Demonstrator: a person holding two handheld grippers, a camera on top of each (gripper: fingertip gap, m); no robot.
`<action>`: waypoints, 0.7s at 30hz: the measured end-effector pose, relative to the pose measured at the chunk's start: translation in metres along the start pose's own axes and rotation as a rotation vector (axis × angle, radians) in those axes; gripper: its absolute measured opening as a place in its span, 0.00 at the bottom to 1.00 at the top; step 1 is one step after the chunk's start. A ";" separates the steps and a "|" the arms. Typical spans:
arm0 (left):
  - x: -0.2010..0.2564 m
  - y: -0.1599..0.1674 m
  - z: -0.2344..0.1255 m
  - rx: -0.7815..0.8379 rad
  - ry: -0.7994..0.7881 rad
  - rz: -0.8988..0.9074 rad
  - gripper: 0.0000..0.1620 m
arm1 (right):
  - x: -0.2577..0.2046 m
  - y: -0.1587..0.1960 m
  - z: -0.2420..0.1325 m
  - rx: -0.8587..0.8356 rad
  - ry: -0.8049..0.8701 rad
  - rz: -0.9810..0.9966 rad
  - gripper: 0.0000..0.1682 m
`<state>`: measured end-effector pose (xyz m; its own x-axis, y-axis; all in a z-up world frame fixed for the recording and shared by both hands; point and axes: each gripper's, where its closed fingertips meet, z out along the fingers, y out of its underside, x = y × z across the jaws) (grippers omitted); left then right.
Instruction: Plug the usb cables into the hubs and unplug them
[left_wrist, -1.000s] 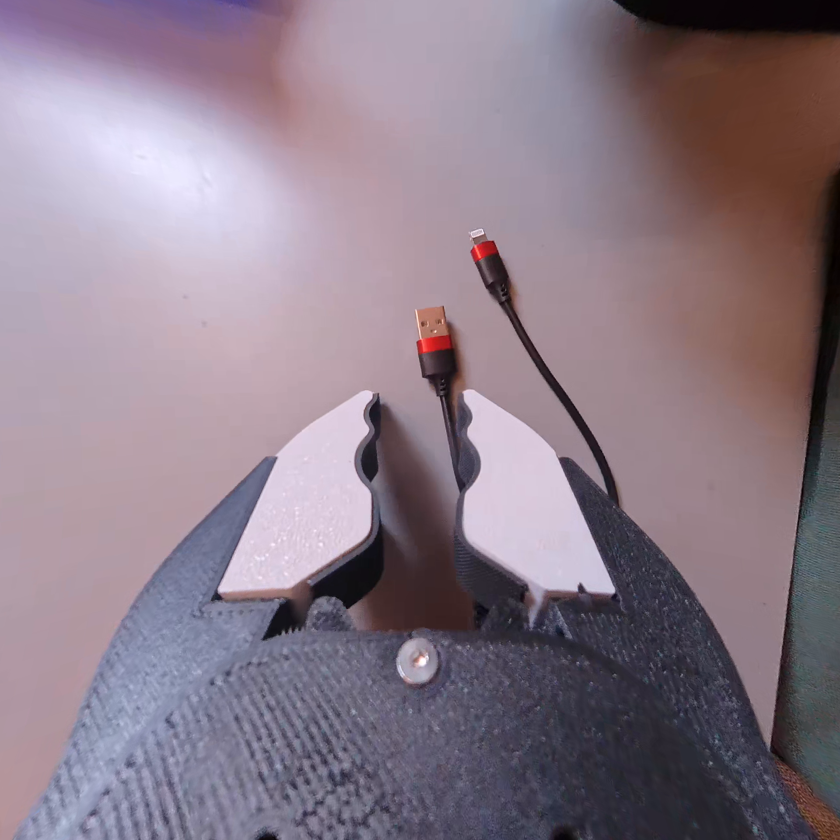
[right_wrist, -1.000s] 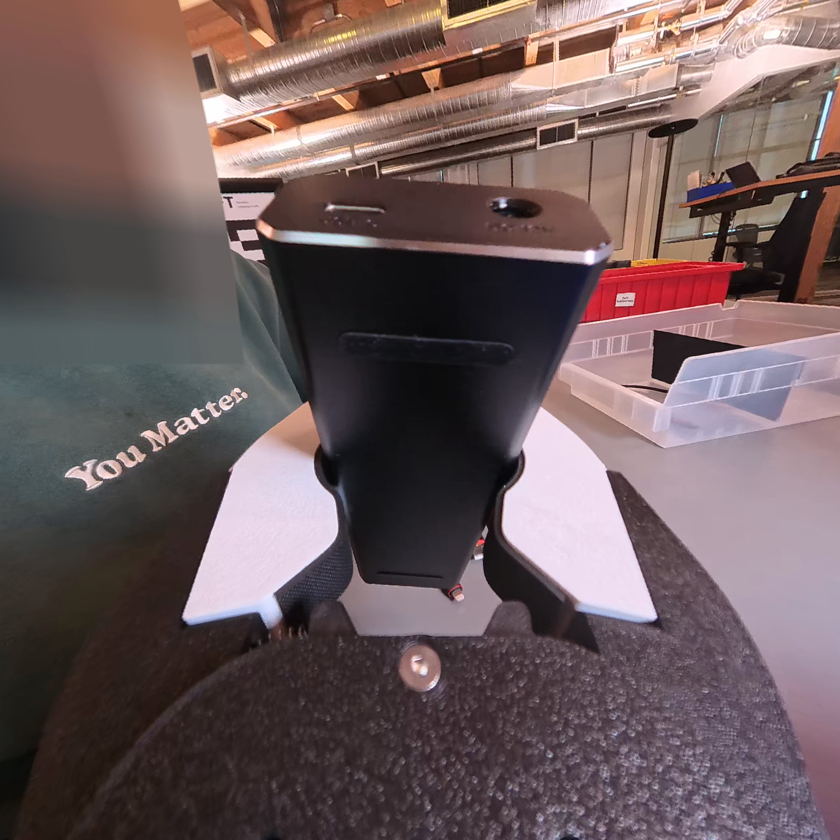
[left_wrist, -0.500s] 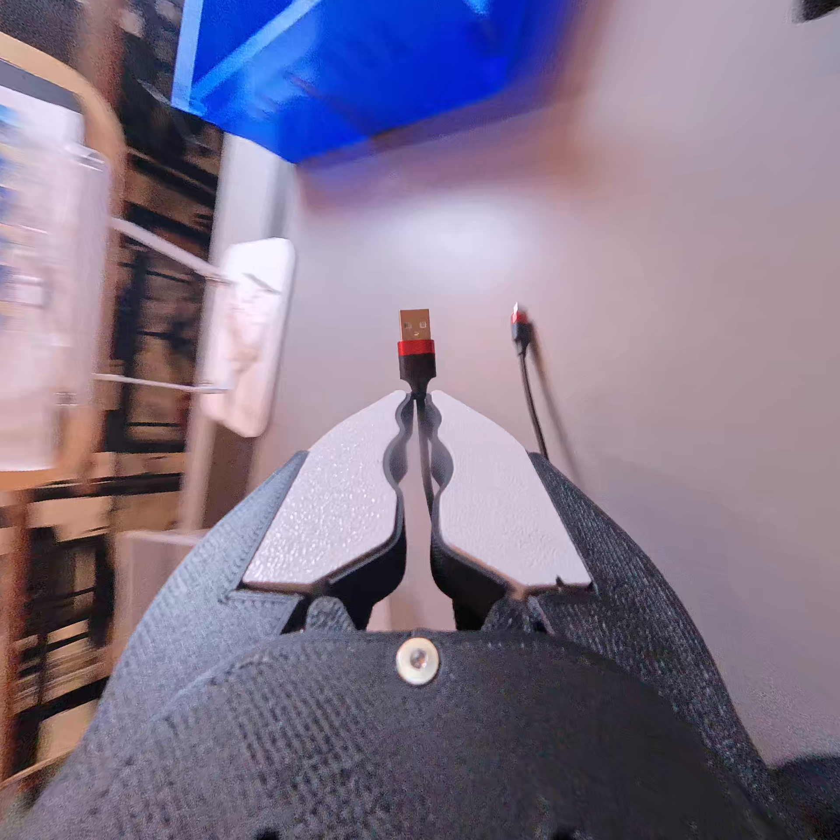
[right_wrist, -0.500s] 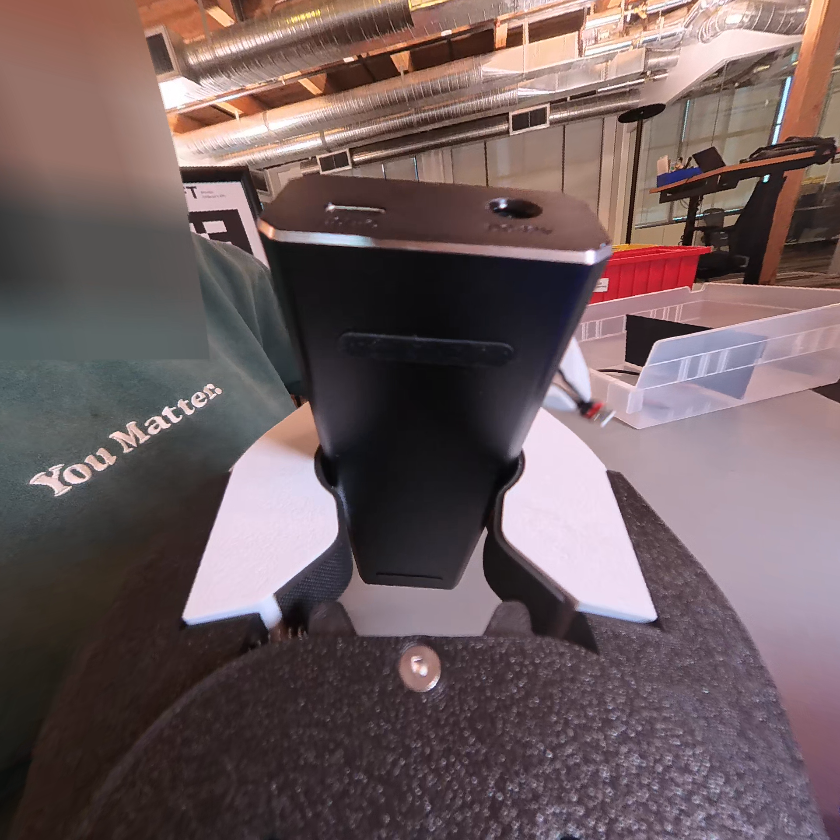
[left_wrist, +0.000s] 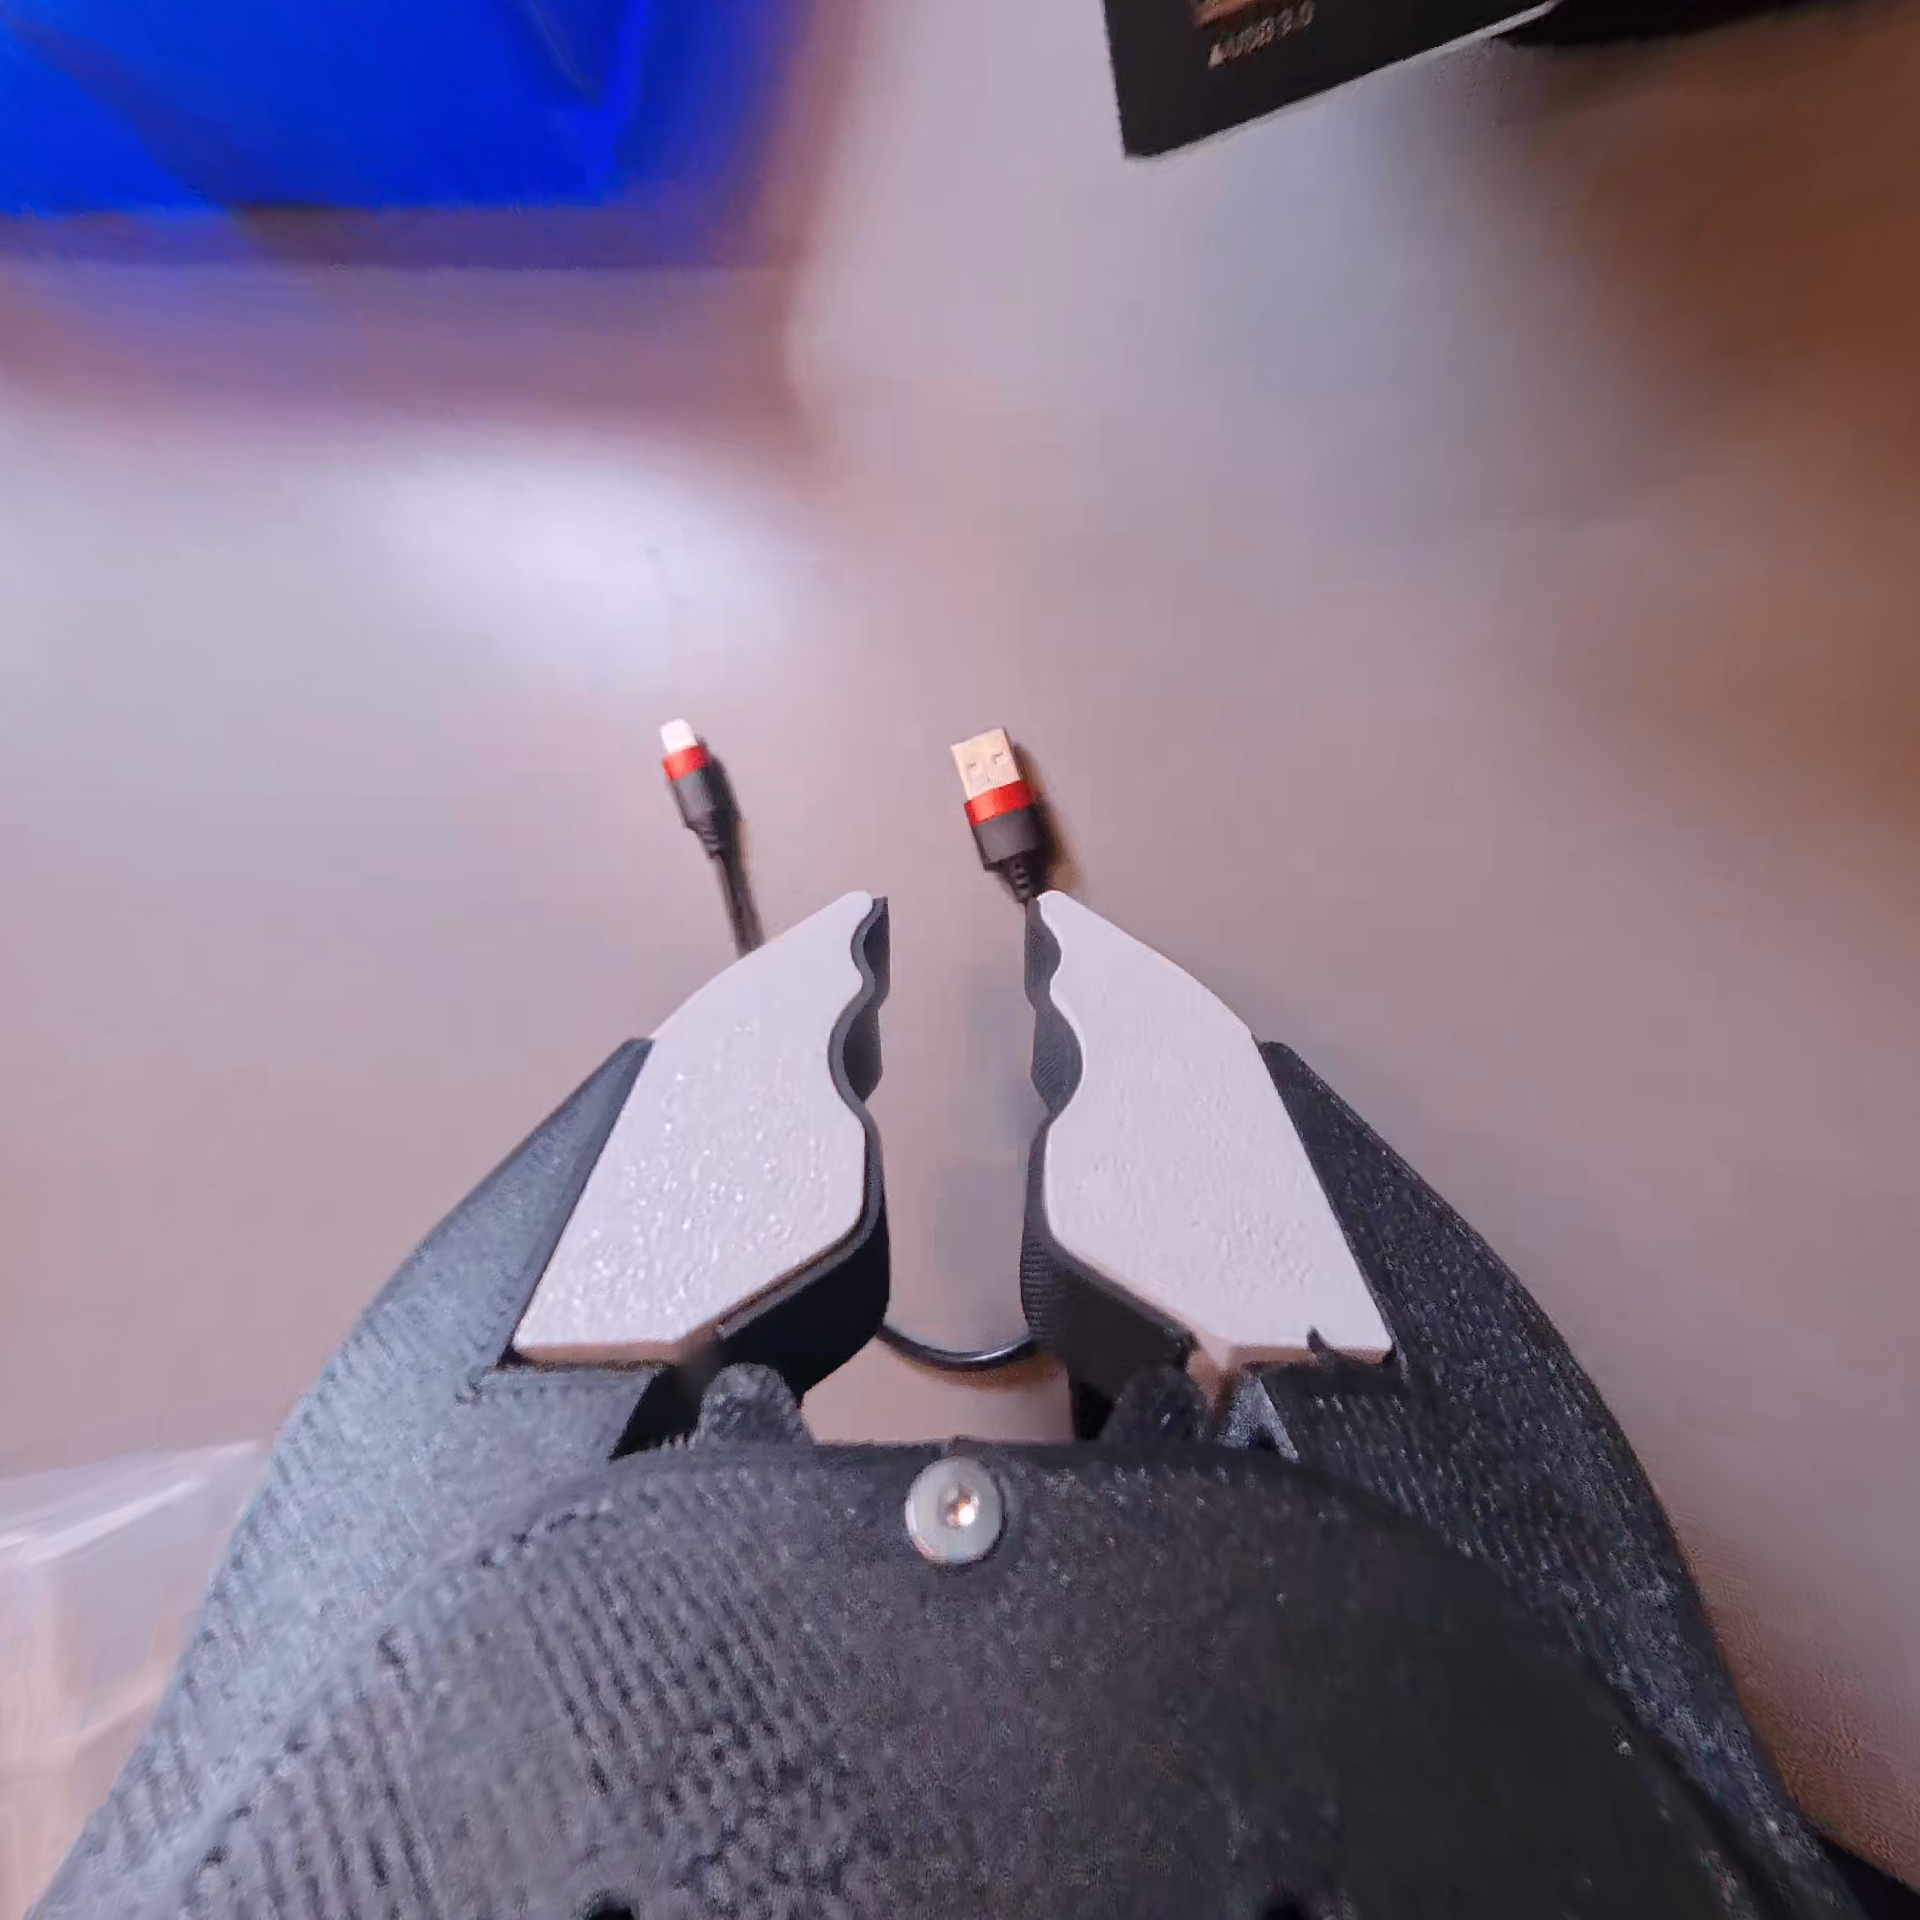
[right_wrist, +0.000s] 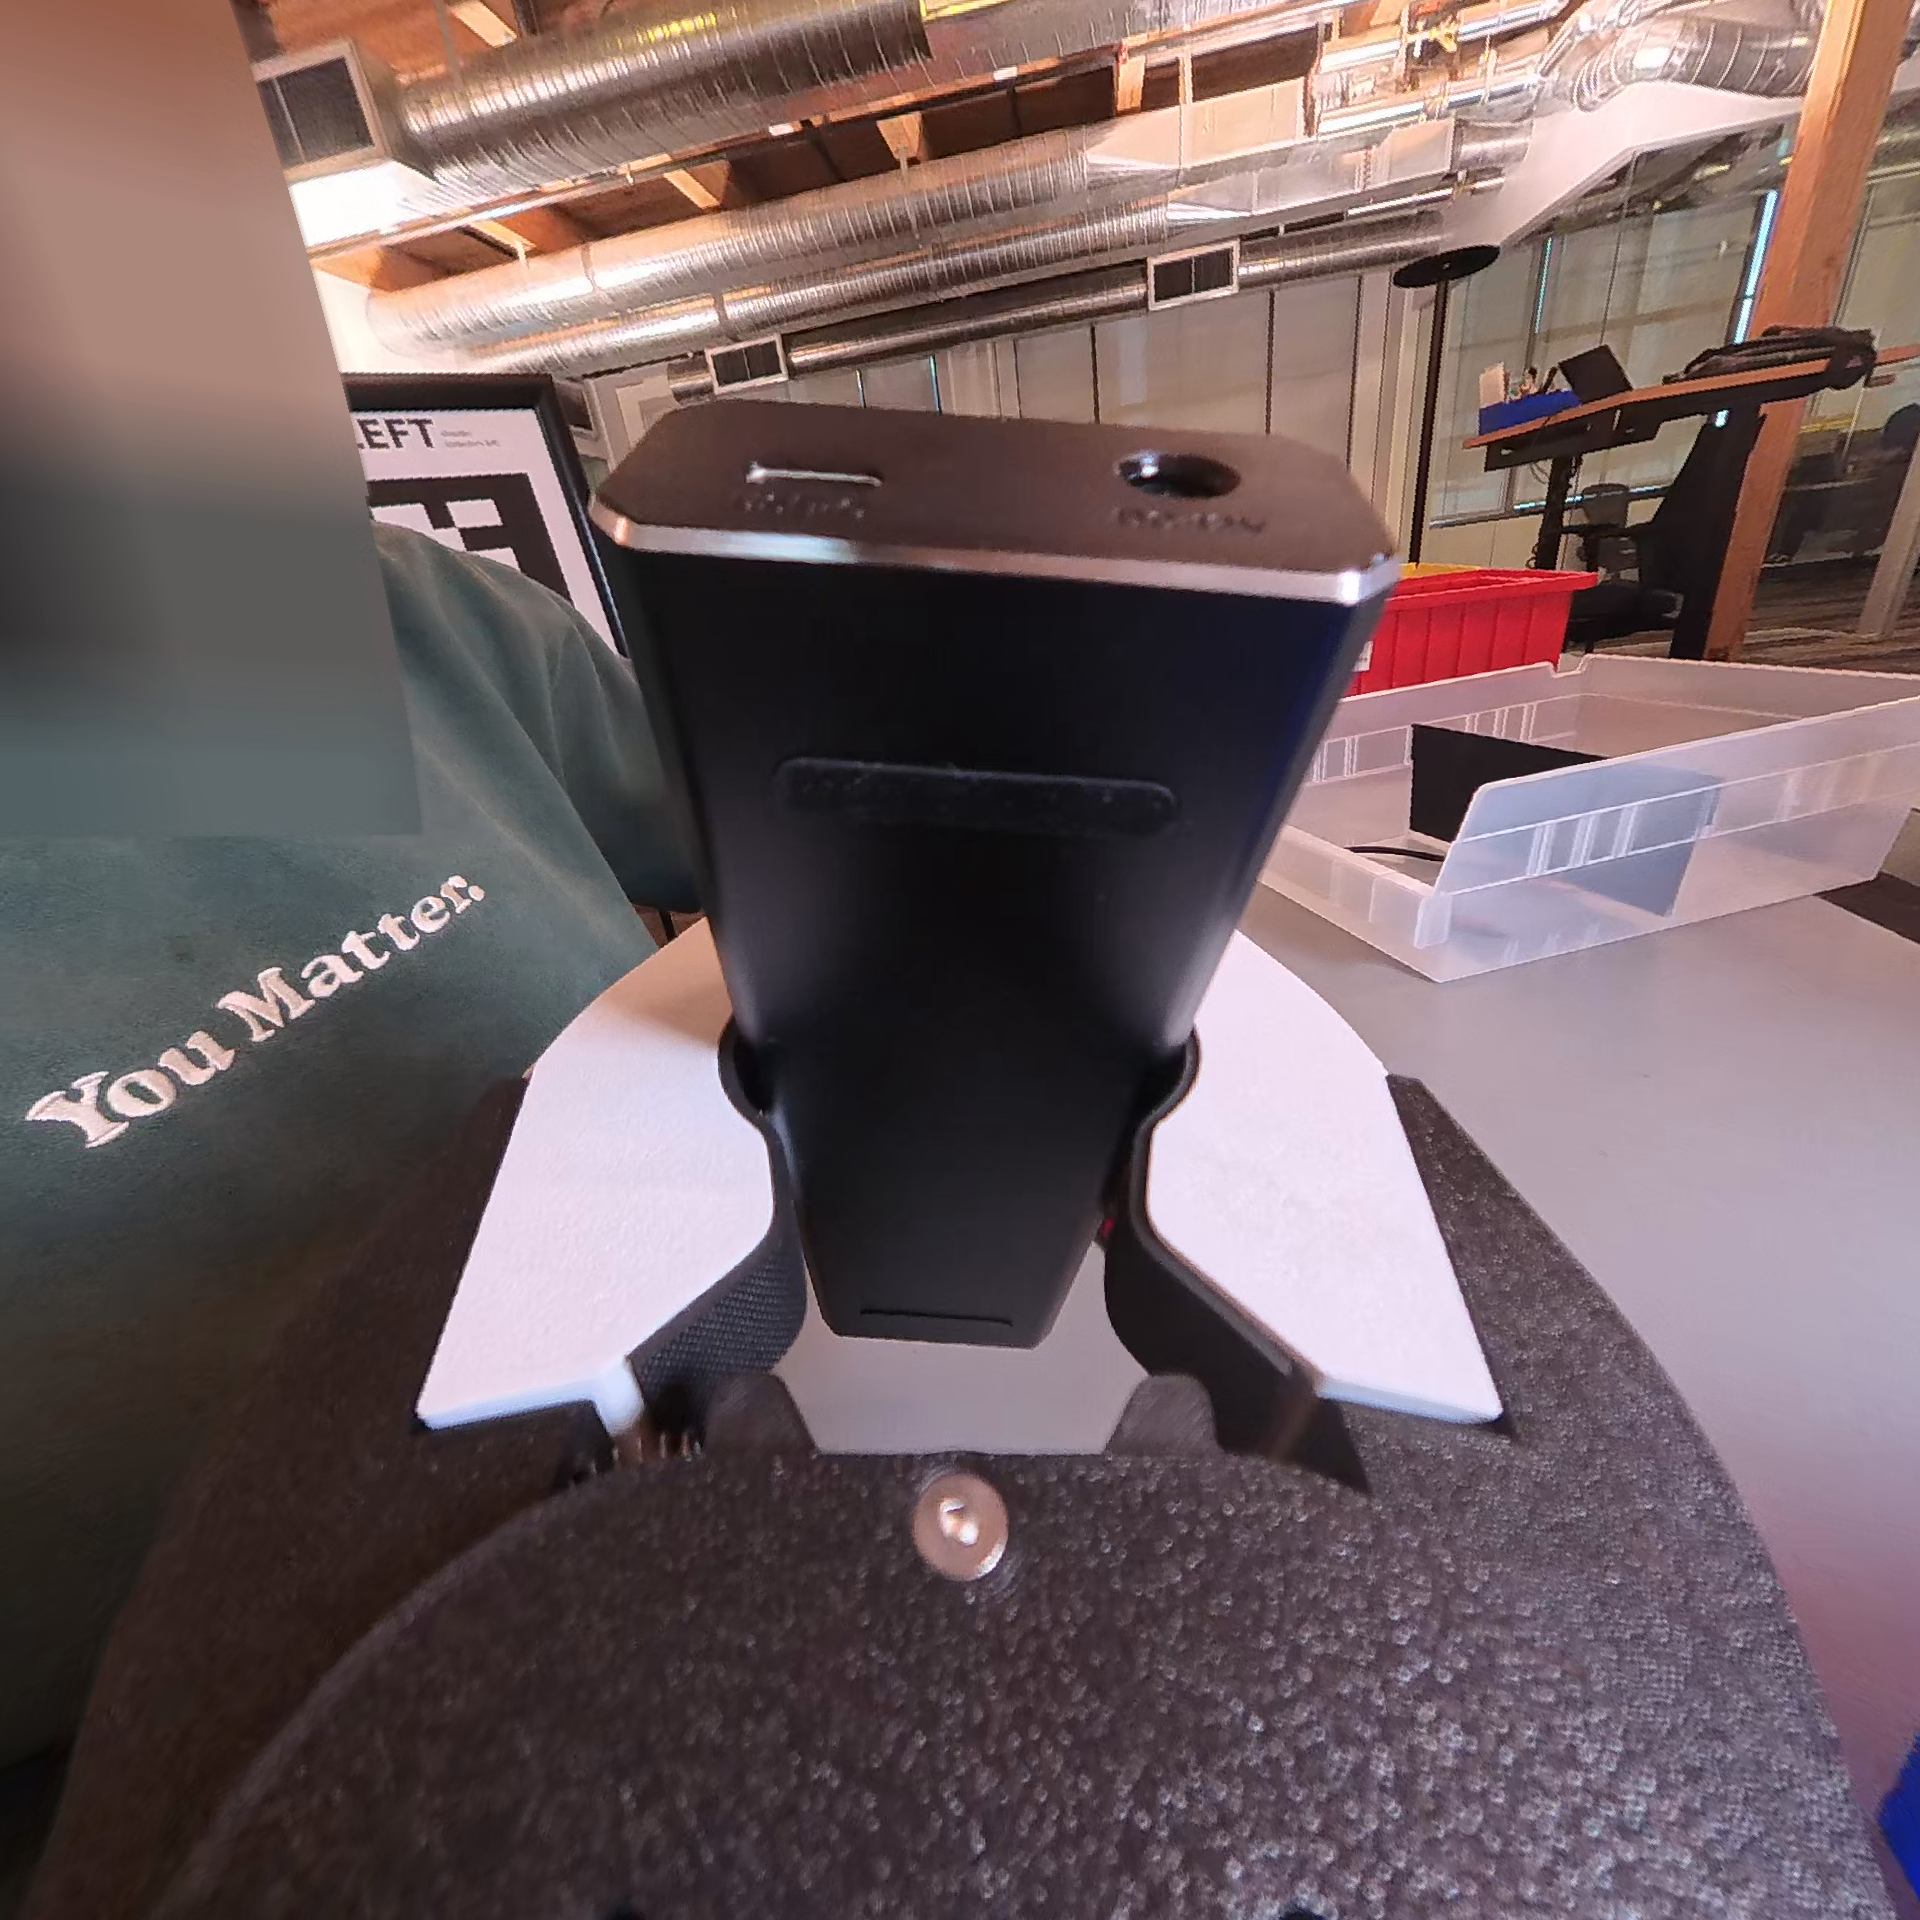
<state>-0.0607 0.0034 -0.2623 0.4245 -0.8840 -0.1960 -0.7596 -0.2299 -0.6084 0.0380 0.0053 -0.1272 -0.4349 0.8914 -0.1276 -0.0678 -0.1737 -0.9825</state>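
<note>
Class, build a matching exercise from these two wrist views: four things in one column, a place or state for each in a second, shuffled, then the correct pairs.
Things
1. USB-A plug
2. small plug
3. black hub
4. left gripper

Places or states
A. clamped upright in the right gripper
B. open, holding nothing
C. on the table ahead of the left finger
D. on the table at the right finger's tip

Pairs: 1-D, 2-C, 3-A, 4-B

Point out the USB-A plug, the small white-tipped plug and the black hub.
USB-A plug (left_wrist: 986, 767): left wrist view, on its metal shell.
Small white-tipped plug (left_wrist: 685, 768): left wrist view, on its red collar.
Black hub (right_wrist: 977, 852): right wrist view, on its broad face above the gripper.
</note>
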 end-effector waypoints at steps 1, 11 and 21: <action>0.006 0.002 0.004 -0.003 0.053 -0.044 0.16 | 0.000 0.000 0.000 -0.003 0.001 -0.001 0.43; 0.010 0.000 0.027 -0.003 0.066 -0.197 0.13 | 0.001 0.000 0.000 -0.005 0.009 0.004 0.43; 0.010 -0.033 -0.007 0.130 0.102 -0.102 0.09 | -0.002 0.009 0.003 -0.042 -0.014 -0.007 0.43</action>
<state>-0.0345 -0.0009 -0.2387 0.4393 -0.8968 -0.0532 -0.6419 -0.2720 -0.7169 0.0361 0.0006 -0.1353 -0.4473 0.8864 -0.1190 -0.0330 -0.1494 -0.9882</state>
